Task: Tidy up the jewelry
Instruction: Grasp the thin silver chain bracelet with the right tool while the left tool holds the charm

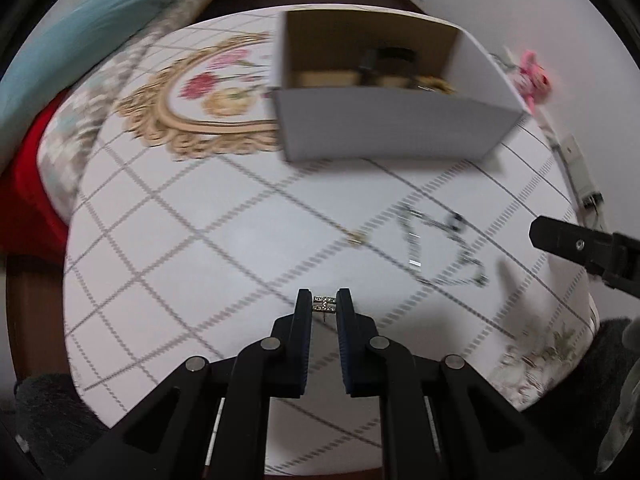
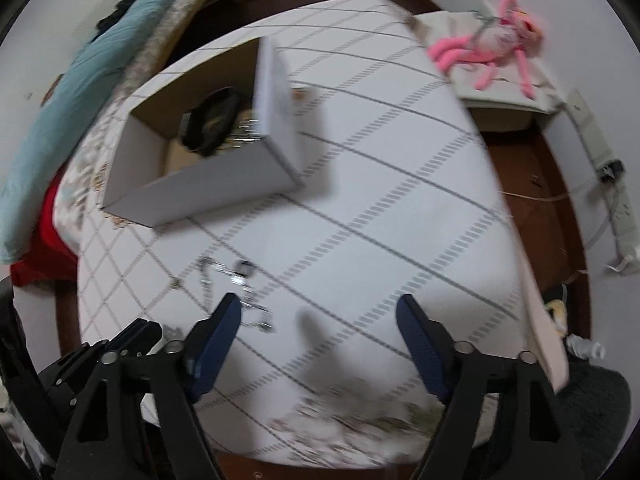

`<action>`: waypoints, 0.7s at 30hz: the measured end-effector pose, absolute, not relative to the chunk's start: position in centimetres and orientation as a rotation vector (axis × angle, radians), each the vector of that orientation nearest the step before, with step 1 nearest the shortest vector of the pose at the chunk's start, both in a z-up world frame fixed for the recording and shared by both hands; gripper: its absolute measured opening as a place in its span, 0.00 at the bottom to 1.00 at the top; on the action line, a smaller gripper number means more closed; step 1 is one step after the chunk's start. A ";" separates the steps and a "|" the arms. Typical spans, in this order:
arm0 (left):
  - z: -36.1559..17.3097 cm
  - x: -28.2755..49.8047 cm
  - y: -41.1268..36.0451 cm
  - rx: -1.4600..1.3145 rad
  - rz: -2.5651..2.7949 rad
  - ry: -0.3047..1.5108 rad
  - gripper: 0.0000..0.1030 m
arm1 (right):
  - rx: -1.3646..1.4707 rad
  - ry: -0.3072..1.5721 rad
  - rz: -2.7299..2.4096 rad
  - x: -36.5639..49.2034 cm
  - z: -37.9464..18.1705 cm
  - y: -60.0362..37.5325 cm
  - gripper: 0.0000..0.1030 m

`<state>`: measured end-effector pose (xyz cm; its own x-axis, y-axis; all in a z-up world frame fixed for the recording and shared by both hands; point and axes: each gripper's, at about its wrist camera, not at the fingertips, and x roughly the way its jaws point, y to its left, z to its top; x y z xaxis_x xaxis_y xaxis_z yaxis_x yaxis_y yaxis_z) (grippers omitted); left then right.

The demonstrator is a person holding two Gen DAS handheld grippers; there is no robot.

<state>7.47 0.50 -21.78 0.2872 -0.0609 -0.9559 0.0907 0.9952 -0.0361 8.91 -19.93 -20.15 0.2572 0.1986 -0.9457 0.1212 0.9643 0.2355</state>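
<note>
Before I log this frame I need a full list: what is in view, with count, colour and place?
earring: one, gold with clear stones, between the left fingers.
chain necklace: one, silvery, loose on the cloth.
gold piece: one, small, left of the necklace.
box: one, white outside, brown inside, open, holding dark items.
tablecloth: one, white, grey grid, floral medallion.
plush toy: one, pink, beyond the table.
left gripper: black, shut on the earring.
right gripper: black, blue pads, open.
</note>
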 end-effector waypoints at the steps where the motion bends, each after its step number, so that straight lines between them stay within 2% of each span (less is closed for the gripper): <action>1: -21.9 7.8 1.0 0.020 -0.087 1.276 0.09 | 0.279 1.322 0.067 9.4 -20.4 -19.0 0.61; 2: -22.0 7.9 1.3 0.017 -0.079 1.277 0.09 | 0.276 1.327 0.079 9.9 -20.7 -18.3 0.53; 4: -22.3 8.5 2.3 0.006 -0.055 1.280 0.09 | 0.259 1.335 0.098 10.7 -21.3 -17.0 0.44; 9: -22.6 9.0 3.5 -0.010 -0.040 1.286 0.09 | 0.199 1.357 0.107 11.7 -22.4 -14.3 0.35; 11: -22.7 9.4 3.2 -0.012 -0.041 1.287 0.09 | 0.169 1.381 0.101 11.7 -23.3 -13.7 0.22; 12: -22.7 9.4 3.3 -0.011 -0.042 1.288 0.09 | 0.133 1.362 0.088 11.6 -23.2 -13.3 0.19; 14: -22.8 9.4 3.3 -0.017 -0.044 1.289 0.09 | 0.121 1.357 0.073 11.5 -23.3 -13.2 0.05; 15: -22.9 9.5 3.4 -0.019 -0.044 1.290 0.09 | 0.133 1.354 0.074 11.5 -23.4 -13.3 0.01; 21: -22.8 9.7 3.3 -0.029 -0.053 1.288 0.09 | 0.205 1.324 0.091 10.8 -22.6 -15.0 0.00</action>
